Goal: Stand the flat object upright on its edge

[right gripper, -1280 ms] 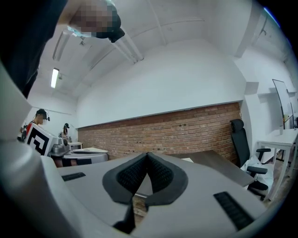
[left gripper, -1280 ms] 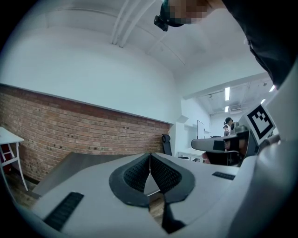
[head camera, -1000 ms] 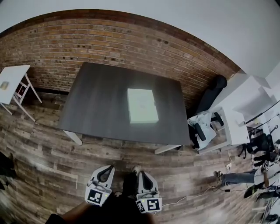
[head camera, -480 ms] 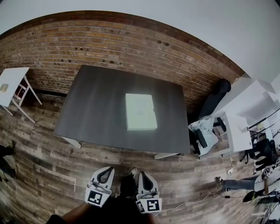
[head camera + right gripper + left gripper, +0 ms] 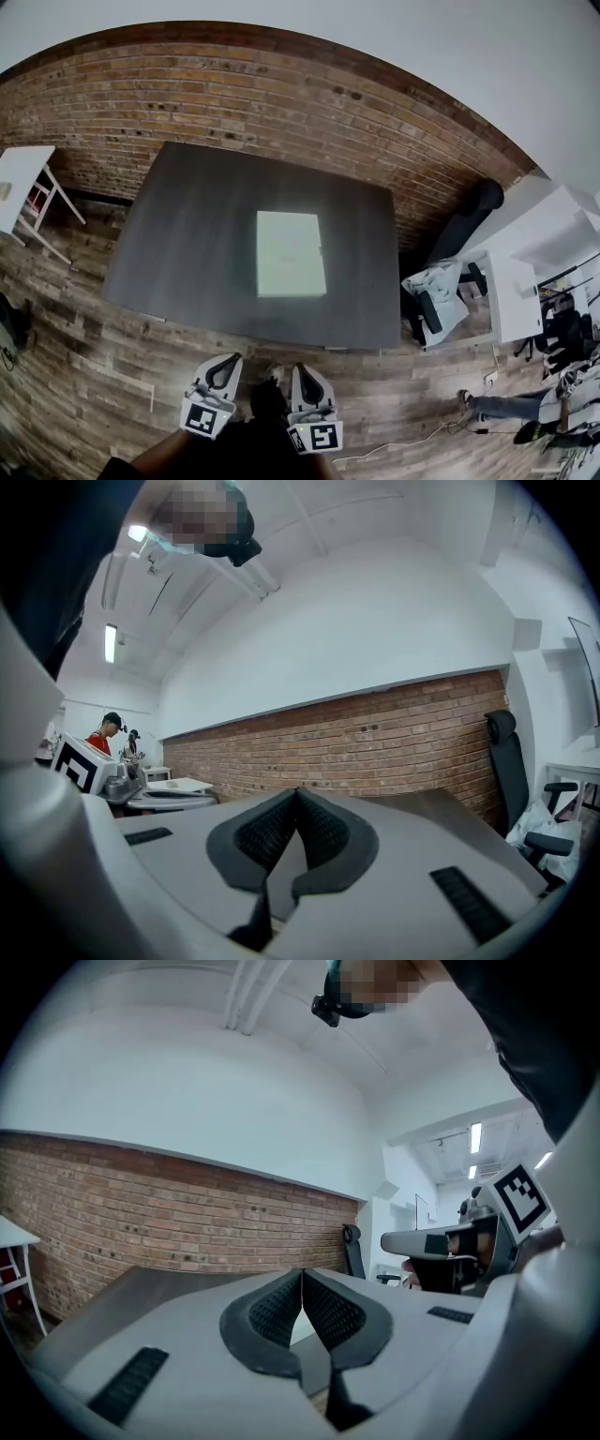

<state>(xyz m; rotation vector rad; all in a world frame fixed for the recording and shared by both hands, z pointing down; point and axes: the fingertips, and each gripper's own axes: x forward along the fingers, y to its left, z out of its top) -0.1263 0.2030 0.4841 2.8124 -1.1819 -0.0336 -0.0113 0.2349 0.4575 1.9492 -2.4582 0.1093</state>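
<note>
The reference item is the dark grey rectangular table. It stands on the brown wood-plank floor, with its far edge close to the red brick wall. The task item, a pale flat rectangular object, lies flat on the table top, slightly right of the table's centre. Its long sides run from the table's near edge toward the far edge, and it touches neither gripper. Both grippers are off the table, over the floor in front of its near edge and well apart from the pale flat rectangular object. The left gripper is held just beside the right gripper, and both point level across the table toward the brick wall. In the left gripper view, the ribbed black pads of the left gripper meet at their tips. The jaws are fully closed and grip nothing. In the right gripper view, the right gripper shows the same condition: jaws fully closed, pads together, nothing held. To the left of the table stands a small white side table. To the right of the table, a black office chair stands near the brick wall, with a white desk beyond it.
</note>
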